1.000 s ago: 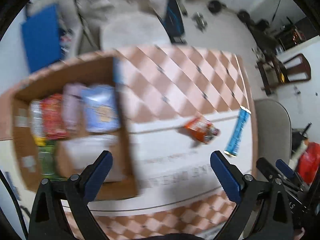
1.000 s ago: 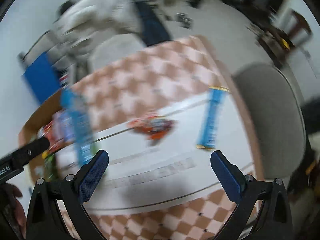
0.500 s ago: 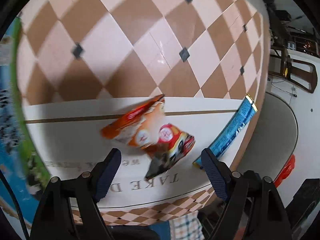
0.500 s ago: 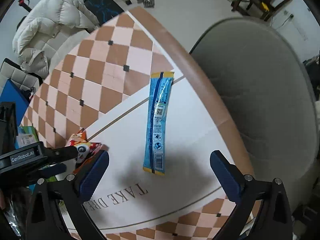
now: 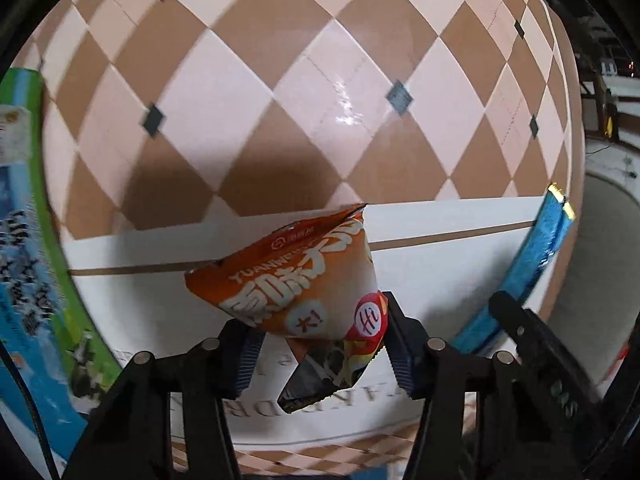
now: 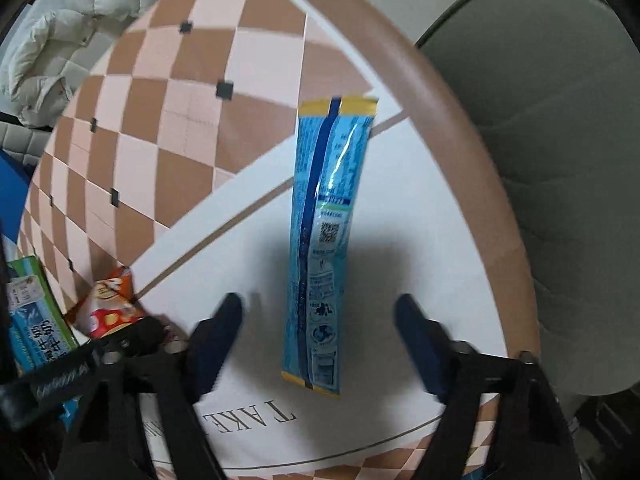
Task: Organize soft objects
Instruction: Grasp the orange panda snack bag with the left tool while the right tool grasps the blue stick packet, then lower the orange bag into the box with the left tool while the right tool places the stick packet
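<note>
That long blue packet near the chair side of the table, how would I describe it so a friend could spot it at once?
Start at the checkered table, on its white printed mat beside the grey chair. The long blue packet lies flat between the open right gripper's fingers. Unlike the puffy orange snack bag, it is slim, shiny, with yellow ends.

Surface: a round table [image 6: 460,92] with a brown rim, covered in a brown-and-pink checked pattern with small dark squares.
Centre panel: a white band [image 5: 440,248] edged by a thin brown line, printed with letters reading "TAKE".
On the band: an orange snack packet [image 5: 304,280]; a long blue sachet [image 6: 324,240] with yellow ends, lying flat, well apart from the packet.
Left edge: a blue-and-green milk carton [image 6: 28,316], beside the packet.
</note>
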`<action>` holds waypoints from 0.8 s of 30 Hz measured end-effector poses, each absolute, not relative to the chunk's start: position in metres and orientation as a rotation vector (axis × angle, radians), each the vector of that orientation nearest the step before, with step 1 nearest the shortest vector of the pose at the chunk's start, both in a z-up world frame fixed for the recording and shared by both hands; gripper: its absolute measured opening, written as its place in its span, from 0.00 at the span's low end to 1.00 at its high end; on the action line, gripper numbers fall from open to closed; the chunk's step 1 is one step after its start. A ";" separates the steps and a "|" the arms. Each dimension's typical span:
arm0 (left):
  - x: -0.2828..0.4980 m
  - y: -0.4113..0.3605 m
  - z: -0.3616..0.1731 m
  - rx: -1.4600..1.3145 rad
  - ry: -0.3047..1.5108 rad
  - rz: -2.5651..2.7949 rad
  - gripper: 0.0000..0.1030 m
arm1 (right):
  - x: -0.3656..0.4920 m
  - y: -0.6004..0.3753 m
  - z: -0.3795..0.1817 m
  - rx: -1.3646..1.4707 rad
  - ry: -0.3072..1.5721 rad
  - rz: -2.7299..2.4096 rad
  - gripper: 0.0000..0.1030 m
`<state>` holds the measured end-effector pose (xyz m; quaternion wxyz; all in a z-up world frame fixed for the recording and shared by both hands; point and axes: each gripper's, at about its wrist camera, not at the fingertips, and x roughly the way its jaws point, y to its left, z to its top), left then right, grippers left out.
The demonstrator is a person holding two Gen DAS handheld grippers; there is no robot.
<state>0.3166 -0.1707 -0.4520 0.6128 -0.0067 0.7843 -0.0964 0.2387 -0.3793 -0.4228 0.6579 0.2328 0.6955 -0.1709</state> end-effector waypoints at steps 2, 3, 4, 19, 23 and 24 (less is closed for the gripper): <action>0.314 -0.166 -0.446 0.017 1.780 -0.214 0.47 | 0.239 -0.373 -0.431 0.512 1.601 -0.383 0.48; 0.312 -0.164 -0.443 0.021 1.770 -0.213 0.47 | 0.239 -0.369 -0.433 0.498 1.607 -0.382 0.30; 0.310 -0.160 -0.440 0.019 1.761 -0.211 0.47 | 0.238 -0.364 -0.435 0.484 1.610 -0.378 0.27; 0.271 -0.076 -0.320 -0.096 1.569 -0.340 0.46 | 0.214 -0.270 -0.346 0.410 1.474 -0.158 0.15; 0.261 -0.020 -0.281 -0.130 1.505 -0.323 0.46 | 0.221 -0.213 -0.296 0.378 1.413 -0.026 0.15; 0.260 0.001 -0.276 -0.143 1.499 -0.310 0.46 | 0.222 -0.198 -0.287 0.367 1.400 0.006 0.15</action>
